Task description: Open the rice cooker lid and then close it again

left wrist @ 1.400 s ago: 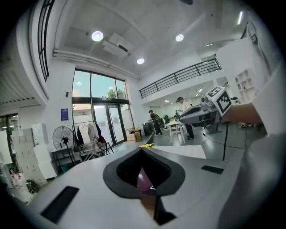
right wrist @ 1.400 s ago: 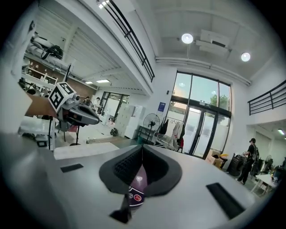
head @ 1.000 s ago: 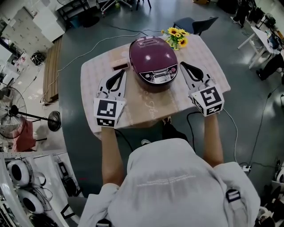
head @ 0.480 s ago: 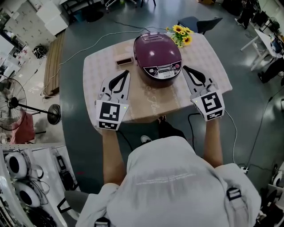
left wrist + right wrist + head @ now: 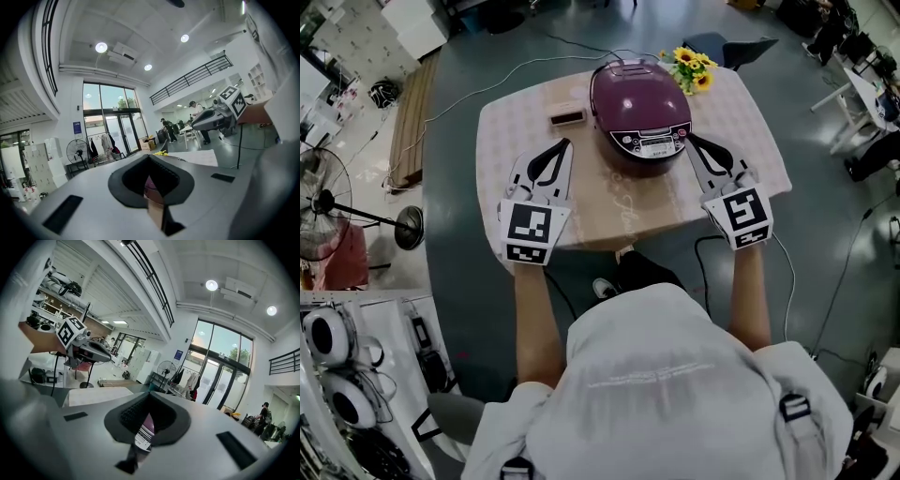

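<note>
The maroon rice cooker [image 5: 642, 98] stands at the far middle of the table [image 5: 516, 141]. Its lid is down and its control panel [image 5: 652, 143] faces me. My left gripper [image 5: 564, 143] lies low over the table, left of the cooker and apart from it, jaws shut and empty. My right gripper [image 5: 688, 139] is shut and empty too, its tips close beside the cooker's right front. In the left gripper view a sliver of the cooker [image 5: 149, 186] shows past the shut jaws of the left gripper [image 5: 150, 157]. The right gripper view shows the cooker [image 5: 146, 425] beyond the right gripper [image 5: 149, 394].
A small brown box [image 5: 568, 117] lies left of the cooker, and sunflowers [image 5: 692, 66] stand at the table's far right corner. A cable [image 5: 487, 89] runs off the far left of the table. A chair [image 5: 727, 47] stands behind it and a floor fan [image 5: 323, 211] at the left.
Both grippers have drawn back a little toward the table's near edge, away from the cooker and the brown box. The lid stays down and both pairs of jaws stay shut.
</note>
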### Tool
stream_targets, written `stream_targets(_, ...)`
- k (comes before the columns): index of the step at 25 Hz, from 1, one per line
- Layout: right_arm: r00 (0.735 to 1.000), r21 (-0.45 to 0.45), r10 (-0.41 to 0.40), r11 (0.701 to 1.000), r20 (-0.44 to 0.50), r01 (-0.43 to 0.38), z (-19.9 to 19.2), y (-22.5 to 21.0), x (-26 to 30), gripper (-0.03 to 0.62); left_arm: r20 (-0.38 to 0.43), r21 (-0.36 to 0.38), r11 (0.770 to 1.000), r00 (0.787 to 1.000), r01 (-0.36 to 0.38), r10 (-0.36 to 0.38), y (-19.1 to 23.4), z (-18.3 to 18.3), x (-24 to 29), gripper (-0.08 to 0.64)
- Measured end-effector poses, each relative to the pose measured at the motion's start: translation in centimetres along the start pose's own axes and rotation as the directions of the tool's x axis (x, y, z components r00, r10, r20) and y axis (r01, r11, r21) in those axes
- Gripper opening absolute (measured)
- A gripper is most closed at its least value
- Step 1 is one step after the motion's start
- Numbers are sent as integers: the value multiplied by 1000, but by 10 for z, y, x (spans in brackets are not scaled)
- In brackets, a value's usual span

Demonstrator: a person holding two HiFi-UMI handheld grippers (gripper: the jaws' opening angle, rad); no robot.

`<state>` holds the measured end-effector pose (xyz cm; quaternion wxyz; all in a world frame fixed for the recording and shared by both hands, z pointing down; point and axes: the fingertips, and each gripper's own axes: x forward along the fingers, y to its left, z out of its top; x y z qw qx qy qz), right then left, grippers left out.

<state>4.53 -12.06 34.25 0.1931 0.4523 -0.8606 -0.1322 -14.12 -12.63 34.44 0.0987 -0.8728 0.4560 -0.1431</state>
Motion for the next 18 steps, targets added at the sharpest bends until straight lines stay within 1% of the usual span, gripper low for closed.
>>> stream_targets(2,1000,-6,4,1000,-7,-4,2,0,0,25,9,-7,1000,1000,-10,10,4,3,0,15)
stream_targets(8,1000,-28,-1,1000,-13,1,12,4,4,25,23,-21,1000,1000,-8,8,11,4,-6,15)
stream_targets(13,1000,-39,-9,999,-23,9,11,7,5,25,14,-30,1000,1000,2,-1,11,-4,-10,15)
stream_targets(18,1000,-41,-4,999,-17,3,18,-2,10,25,6,-38,999,1000,-5,5,17,0,-1,15)
